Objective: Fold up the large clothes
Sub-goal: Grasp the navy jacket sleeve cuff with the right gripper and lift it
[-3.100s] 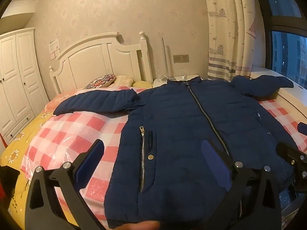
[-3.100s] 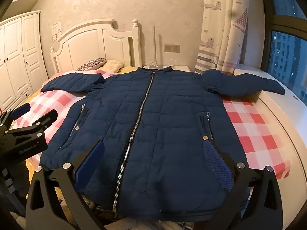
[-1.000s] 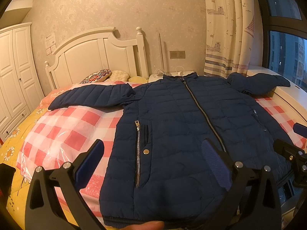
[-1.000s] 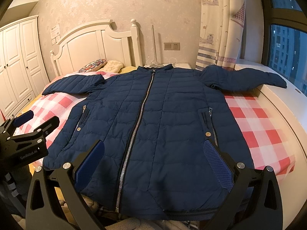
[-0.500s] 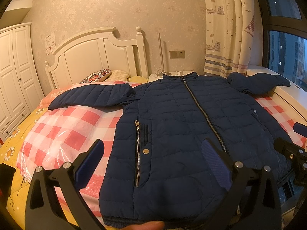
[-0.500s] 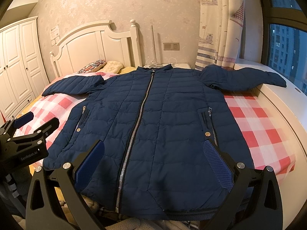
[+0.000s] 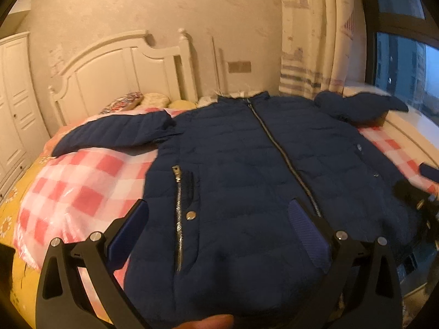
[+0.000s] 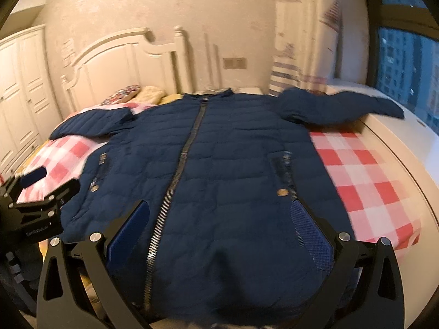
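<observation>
A large navy padded jacket (image 7: pixel 247 170) lies flat, front up and zipped, on a bed with a red-and-white checked cover (image 7: pixel 76 186); it also shows in the right wrist view (image 8: pixel 225 164). Both sleeves are spread out sideways. My left gripper (image 7: pixel 216 219) is open and empty above the jacket's hem on its left half, near the pocket zip. My right gripper (image 8: pixel 219 219) is open and empty above the hem, straddling the centre zip. Each gripper shows at the edge of the other's view.
A white headboard (image 7: pixel 123 74) and pillows (image 7: pixel 129 100) stand at the far end. A white wardrobe (image 8: pixel 19 96) is on the left. A curtain (image 7: pixel 315 41), a window (image 7: pixel 406 63) and a white ledge (image 8: pixel 397 148) run along the right.
Both views are now motion-blurred and have shifted a little; the jacket sits slightly lower and closer in each view. Both grippers stay open and empty.
</observation>
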`<state>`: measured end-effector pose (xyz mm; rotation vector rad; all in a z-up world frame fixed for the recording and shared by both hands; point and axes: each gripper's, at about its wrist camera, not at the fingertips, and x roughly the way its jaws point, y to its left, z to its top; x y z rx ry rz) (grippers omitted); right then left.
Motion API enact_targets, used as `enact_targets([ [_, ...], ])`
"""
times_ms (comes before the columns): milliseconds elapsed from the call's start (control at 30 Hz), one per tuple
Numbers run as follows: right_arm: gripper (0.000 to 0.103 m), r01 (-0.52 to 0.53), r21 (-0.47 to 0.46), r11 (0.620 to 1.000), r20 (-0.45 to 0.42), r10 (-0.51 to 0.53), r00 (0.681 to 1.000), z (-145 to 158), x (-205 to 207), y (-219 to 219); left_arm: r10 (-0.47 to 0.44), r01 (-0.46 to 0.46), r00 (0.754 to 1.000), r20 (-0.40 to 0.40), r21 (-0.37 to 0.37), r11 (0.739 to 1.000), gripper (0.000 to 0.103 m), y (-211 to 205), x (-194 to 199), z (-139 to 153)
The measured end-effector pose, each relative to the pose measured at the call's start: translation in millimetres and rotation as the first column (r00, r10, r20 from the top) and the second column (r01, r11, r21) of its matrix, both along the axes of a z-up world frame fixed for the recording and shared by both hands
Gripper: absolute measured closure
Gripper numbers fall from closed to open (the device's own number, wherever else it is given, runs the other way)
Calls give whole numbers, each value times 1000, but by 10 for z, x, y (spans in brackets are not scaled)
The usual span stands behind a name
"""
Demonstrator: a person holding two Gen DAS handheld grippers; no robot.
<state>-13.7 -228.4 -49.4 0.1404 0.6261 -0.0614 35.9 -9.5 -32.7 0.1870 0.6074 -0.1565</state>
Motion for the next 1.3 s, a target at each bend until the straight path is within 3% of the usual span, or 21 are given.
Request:
enact_targets([
  [167,4,138,125,983,-29,-135,990,-23,396,-792,9,-1,994,-106,75,997,2,-151,912,-177],
  [333,4,320,241,916,-76,-311,947,-146,946,-1734,86,-67,984,-153,124,990,2,-264,1884,-306],
  [467,4,409,262,874,-89,-400,912,-192,1398,-2266,126,-105,974,-189,115,988,2,-248,2449,-420],
  [567,4,456,261,851,-88,-449,889,-220,1732,-2584,150,-131,967,-204,104,986,2,-195,2652,-584],
  [633,4,480,266,836,-98,-472,876,-273,1939,-2766,151,-134,945,-288,79,988,2,-133,2747,-813],
  [767,4,518,258,816,-136,-500,855,-391,2361,-3078,129,-149,932,-340,-35,988,2,46,2830,-825],
  [933,4,588,267,763,-180,-560,809,-517,2659,-3457,151,-171,924,-352,-26,985,2,28,2893,-845],
  [967,6,603,268,751,-188,-574,797,-547,2679,-3510,151,-171,922,-357,-27,985,2,32,2927,-846],
  [1033,22,591,332,735,-177,-567,804,-588,2682,-3576,149,-170,922,-356,-27,985,2,35,2957,-846],
  [1067,41,564,352,747,-158,-546,823,-570,2690,-3562,150,-170,923,-355,-26,985,2,6,2941,-852],
  [1167,60,487,286,825,-23,-502,865,-336,2678,-3254,150,-170,924,-352,-27,985,2,1,2906,-850],
  [1300,62,299,199,933,143,-330,933,83,2708,-2580,150,-170,925,-349,-26,985,2,6,2889,-851],
])
